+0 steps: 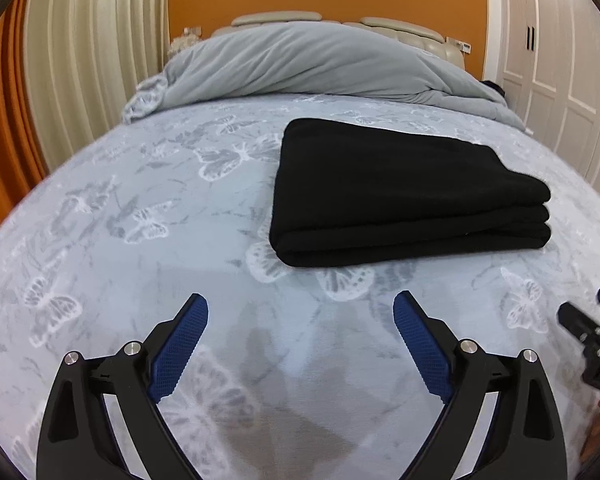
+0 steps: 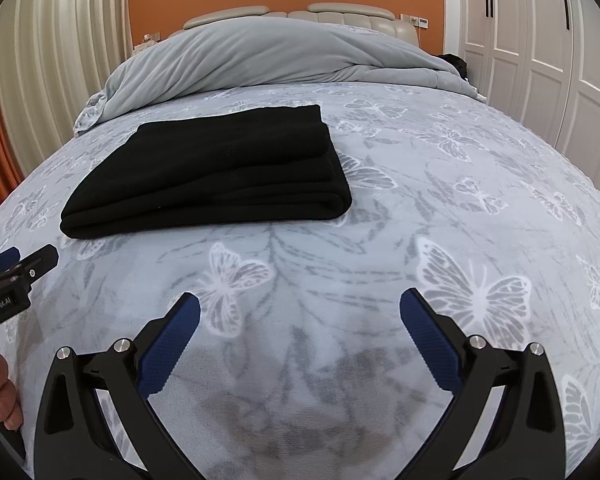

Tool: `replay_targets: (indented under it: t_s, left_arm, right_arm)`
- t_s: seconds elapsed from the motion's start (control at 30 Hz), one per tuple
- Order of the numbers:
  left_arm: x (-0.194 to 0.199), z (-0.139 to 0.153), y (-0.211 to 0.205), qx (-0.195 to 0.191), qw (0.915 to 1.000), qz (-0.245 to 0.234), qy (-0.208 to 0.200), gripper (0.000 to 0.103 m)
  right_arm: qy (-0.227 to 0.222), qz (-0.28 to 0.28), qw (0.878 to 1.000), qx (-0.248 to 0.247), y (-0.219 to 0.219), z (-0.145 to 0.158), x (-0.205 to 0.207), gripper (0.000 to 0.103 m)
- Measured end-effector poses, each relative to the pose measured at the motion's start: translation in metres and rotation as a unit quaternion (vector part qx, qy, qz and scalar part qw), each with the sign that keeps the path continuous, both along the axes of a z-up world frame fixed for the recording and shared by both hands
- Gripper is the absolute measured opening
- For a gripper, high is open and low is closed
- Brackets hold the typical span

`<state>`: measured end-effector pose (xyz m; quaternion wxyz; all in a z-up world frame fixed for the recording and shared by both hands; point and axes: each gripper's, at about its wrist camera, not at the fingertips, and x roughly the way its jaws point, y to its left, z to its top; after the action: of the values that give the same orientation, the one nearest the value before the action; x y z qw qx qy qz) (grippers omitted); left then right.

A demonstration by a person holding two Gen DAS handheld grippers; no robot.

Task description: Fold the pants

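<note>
Black pants [image 1: 400, 192] lie folded into a thick, layered rectangle on the bed; the right wrist view has the same pants [image 2: 216, 172] up and to the left. My left gripper [image 1: 300, 304] hovers over the bedspread short of the pants, jaws wide apart with nothing between them. My right gripper [image 2: 300, 304] is open too, above bare bedspread to the right of the pants. Each gripper's tip shows at the edge of the other's view: the right gripper [image 1: 588, 312] and the left gripper [image 2: 24, 260].
A pale blue butterfly-print bedspread [image 1: 140, 240] covers the bed. A bunched grey duvet [image 1: 300, 64] lies at the head, before a padded headboard [image 2: 300, 14]. Curtains [image 1: 84, 52] hang left, white wardrobe doors [image 2: 540, 60] stand right. A hand [image 2: 0, 392] shows at the left edge.
</note>
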<state>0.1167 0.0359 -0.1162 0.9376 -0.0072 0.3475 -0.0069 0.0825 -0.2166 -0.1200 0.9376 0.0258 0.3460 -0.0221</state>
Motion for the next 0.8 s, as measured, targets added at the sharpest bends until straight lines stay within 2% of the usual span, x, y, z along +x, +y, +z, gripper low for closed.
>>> replay_targets:
  t_s: [0.07,0.17,0.23,0.5,0.8]
  left_arm:
    - [0.001,-0.001,0.001,-0.01,0.9999,-0.003,0.007,0.092]
    - [0.001,-0.003,-0.002,0.005,0.9999,0.009,0.011,0.092]
    - [-0.002,-0.002,-0.004,0.003,1.0,-0.001,0.006,0.092]
    - [-0.012,0.002,-0.014,0.041,0.9988,0.006,-0.026,0.092]
    - [-0.014,0.004,-0.016,0.047,0.9982,-0.003,-0.038,0.092]
  right_arm:
    - [0.0,0.0,1.0,-0.001,0.001,0.0,0.0,0.098]
    - [0.0,0.002,1.0,-0.003,0.001,0.0,0.0,0.098]
    - [0.0,0.002,1.0,-0.002,0.001,0.0,0.0,0.098]
    - [0.001,0.001,1.0,-0.002,0.002,0.0,0.0,0.098]
    - [0.001,0.001,1.0,-0.002,0.002,0.0,0.0,0.098]
